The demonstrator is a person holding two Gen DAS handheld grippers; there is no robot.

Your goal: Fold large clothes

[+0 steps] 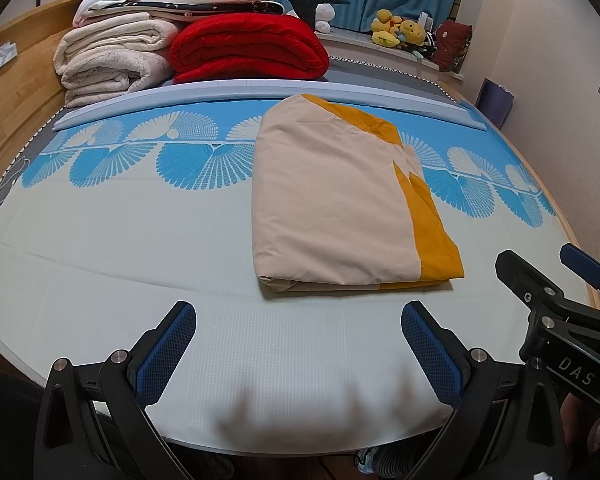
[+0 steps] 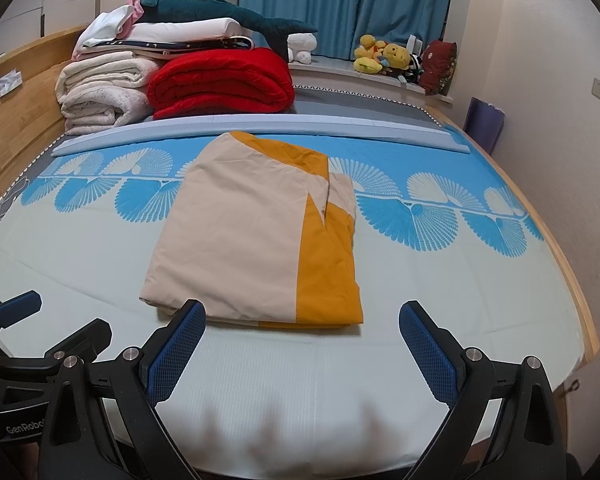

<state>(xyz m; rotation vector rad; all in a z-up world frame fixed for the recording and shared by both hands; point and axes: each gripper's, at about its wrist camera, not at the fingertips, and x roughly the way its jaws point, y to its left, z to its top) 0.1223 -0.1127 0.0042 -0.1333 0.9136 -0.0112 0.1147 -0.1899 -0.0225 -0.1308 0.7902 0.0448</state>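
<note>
At far left, one stack of cream blankets sits beside one rolled red quilt, with white bedding and a dark teal plush shark piled on top. The left gripper hovers near the front edge of the bed, its blue-padded fingers spread wide and holding nothing. One folded cloth, beige with a mustard-yellow band along its right side, lies flat on the bed just beyond both grippers: ahead and slightly right of the left one, ahead and slightly left of the right gripper. That one is also wide apart and empty. Far right, a cluster of yellow plush toys rests on the windowsill.
</note>
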